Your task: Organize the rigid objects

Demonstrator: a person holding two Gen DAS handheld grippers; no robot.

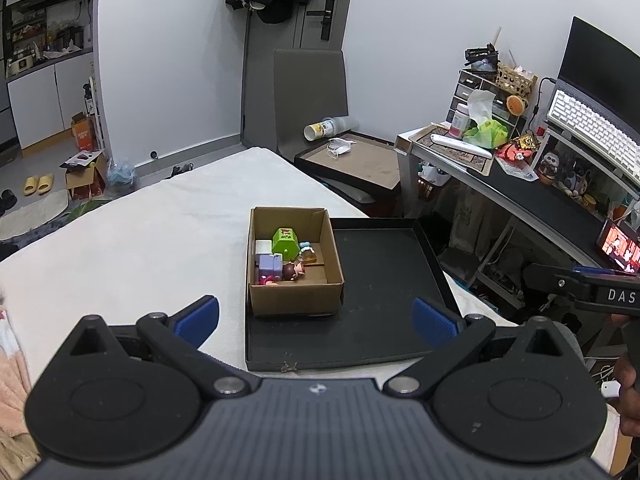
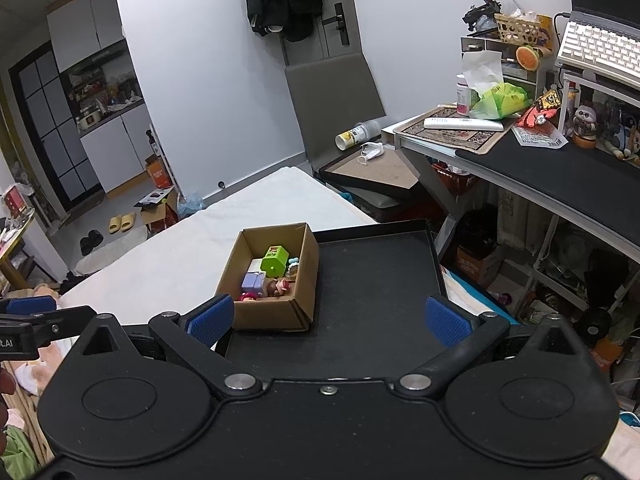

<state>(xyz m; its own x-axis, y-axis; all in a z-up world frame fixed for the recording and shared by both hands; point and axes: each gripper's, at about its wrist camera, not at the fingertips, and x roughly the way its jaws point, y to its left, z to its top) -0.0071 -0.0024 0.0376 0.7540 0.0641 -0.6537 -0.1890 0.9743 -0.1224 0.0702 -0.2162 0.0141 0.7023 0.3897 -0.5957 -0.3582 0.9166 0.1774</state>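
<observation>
A small open cardboard box (image 1: 294,298) (image 2: 276,316) stands at the left side of a shallow black tray (image 1: 384,280) (image 2: 376,280) on a white-covered bed. Inside the box lie several small toys: a green block (image 1: 285,241) (image 2: 274,259), a purple block (image 1: 269,266) (image 2: 253,282), a white block and little figurines (image 1: 295,270) (image 2: 279,286). My left gripper (image 1: 316,316) is open and empty, held back from the box's near wall. Open and empty too, my right gripper (image 2: 328,318) hovers over the tray's near part. The right gripper's body shows at the left wrist view's right edge.
A desk (image 2: 560,176) with keyboard, tissue bag and clutter stands to the right, shelves beneath it. A grey chair (image 1: 310,92) and another flat tray (image 1: 360,160) lie beyond the bed. The white bed cover (image 1: 140,240) stretches left of the tray. A hand shows at each view's outer edge.
</observation>
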